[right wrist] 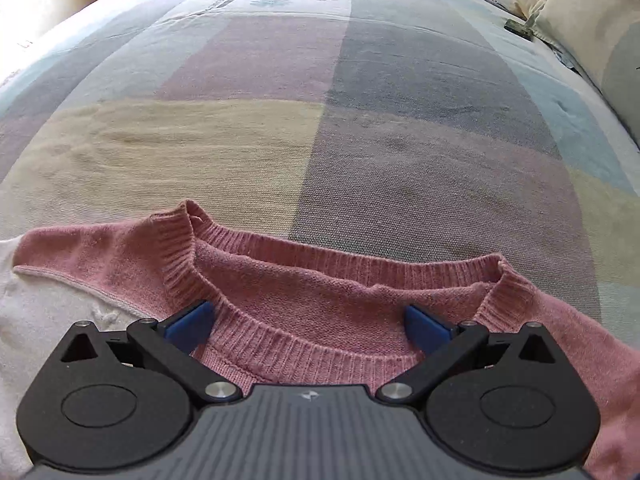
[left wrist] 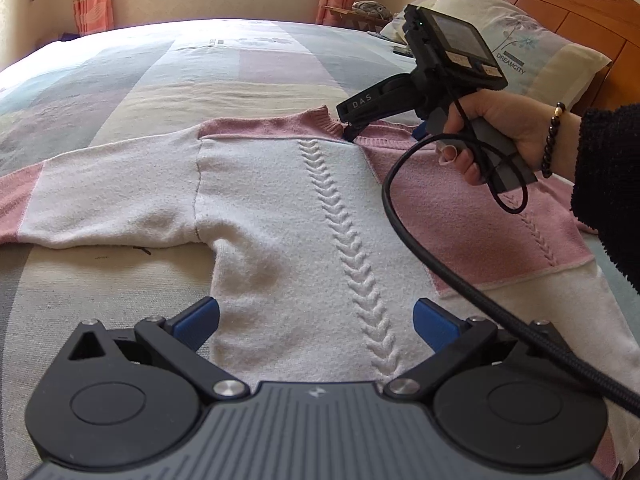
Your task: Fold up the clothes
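A white and pink knit sweater (left wrist: 280, 208) lies flat on the bed, a braid pattern running down its middle. Its left sleeve (left wrist: 100, 196) stretches out to the left, and a pink panel (left wrist: 480, 220) lies folded over its right side. My left gripper (left wrist: 316, 324) hovers open above the white lower body with nothing between its blue pads. A hand (left wrist: 500, 128) holds my right gripper (left wrist: 384, 130) at the neckline. In the right wrist view that gripper (right wrist: 308, 326) stands open just over the pink ribbed collar (right wrist: 320, 344), gripping nothing.
The patchwork bedspread (right wrist: 320, 120) extends far beyond the sweater. A pillow (left wrist: 520, 40) leans on a wooden headboard (left wrist: 580, 4) at the right. A black cable (left wrist: 404, 232) loops from the right gripper across the sweater. A dark fuzzy sleeve (left wrist: 608, 184) enters at the right edge.
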`<state>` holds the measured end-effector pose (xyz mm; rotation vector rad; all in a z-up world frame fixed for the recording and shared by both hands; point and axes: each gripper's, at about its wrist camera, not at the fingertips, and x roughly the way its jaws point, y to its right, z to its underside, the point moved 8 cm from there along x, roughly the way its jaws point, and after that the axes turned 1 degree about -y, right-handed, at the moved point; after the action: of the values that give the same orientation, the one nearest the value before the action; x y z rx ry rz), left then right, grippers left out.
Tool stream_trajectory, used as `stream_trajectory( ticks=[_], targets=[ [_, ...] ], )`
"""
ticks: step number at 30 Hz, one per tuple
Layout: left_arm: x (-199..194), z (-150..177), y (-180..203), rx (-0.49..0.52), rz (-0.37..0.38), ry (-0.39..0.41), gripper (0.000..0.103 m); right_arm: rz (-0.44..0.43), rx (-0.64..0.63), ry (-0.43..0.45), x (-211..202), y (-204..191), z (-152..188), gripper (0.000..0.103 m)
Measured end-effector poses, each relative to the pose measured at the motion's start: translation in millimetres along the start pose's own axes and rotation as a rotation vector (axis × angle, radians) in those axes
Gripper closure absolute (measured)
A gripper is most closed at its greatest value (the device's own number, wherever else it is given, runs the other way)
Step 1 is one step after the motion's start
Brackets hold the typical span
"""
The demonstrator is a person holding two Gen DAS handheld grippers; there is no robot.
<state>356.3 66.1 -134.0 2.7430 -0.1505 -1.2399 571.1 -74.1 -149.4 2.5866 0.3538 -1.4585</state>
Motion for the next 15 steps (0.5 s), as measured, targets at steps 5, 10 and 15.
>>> stream_trajectory(
  ticks=[5, 10, 15],
  targets=[
    [4, 3, 1, 0.011, -0.013, -0.015, 0.001, -0.006, -0.025, 0.085, 11, 0, -21, 0.000],
    [4, 3, -1, 0.007, -0.014, -0.012, 0.001, -0.113, 0.068, 0.179, -12, 18, -26, 0.000],
    [3, 2, 2, 0.005, -0.001, -0.008, 0.001, -0.246, 0.128, 0.055, -47, 22, -4, 0.000]
  ],
)
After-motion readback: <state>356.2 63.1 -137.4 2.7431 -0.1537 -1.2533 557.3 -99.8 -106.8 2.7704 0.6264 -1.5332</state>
